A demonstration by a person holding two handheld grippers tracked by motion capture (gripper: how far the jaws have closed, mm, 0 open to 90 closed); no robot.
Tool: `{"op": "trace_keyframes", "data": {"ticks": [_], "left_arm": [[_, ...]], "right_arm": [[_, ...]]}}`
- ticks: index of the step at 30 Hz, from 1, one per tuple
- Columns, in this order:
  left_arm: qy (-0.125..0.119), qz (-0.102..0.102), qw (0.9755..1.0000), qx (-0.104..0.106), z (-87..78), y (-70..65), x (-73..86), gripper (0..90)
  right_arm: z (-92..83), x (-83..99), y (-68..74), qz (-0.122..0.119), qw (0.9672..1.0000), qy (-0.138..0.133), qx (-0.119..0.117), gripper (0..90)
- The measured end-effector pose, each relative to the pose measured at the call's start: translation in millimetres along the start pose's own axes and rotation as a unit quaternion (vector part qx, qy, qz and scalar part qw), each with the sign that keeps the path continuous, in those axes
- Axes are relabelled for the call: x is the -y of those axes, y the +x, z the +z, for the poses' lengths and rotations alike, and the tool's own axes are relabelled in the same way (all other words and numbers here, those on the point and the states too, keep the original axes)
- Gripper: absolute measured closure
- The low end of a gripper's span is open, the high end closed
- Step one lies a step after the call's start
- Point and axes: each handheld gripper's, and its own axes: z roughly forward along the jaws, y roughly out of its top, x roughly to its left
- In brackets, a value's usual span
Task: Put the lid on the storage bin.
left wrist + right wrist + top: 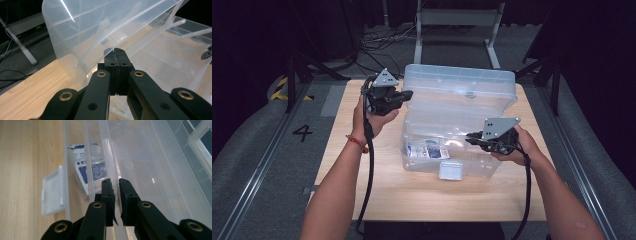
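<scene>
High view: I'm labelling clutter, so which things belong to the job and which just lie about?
Job: clear plastic storage bin, its clear hinged lid, white-and-blue carton inside, left gripper, right gripper.
Lying about: light wooden table, grey metal frame, black floor cables.

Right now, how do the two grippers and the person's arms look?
Both the left gripper and the right gripper are black, with two jaws on linked bars joined by brass-coloured rivets. Each carries a grey three-cornered plate with small dark holes and trails a black cable. The forearms are bare, without sleeves; a red band circles the left wrist.
</scene>
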Motion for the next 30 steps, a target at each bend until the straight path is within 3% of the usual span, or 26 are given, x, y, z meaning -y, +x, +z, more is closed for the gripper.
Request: {"op": "trace_keyframes", "data": {"ticks": [5,15,30], "left_arm": [[0.011,0.007,0.9999,0.006,-0.8,-3.2,5.4,89.6],[0.020,0.020,0.9994,0.018,-6.7,-10.0,17.8,89.6],[0.026,0.031,0.9986,0.035,-12.6,-22.9,41.0,89.7]], "right_arm": [[-6.1,2.2,4.9,-0.002,0.9999,0.009,0.014,82.6],[-40.6,30.5,8.9,0.052,0.9980,-0.016,0.033,85.2],[-66.8,67.3,18.1,0.106,0.9923,-0.043,0.048,85.6]]}}
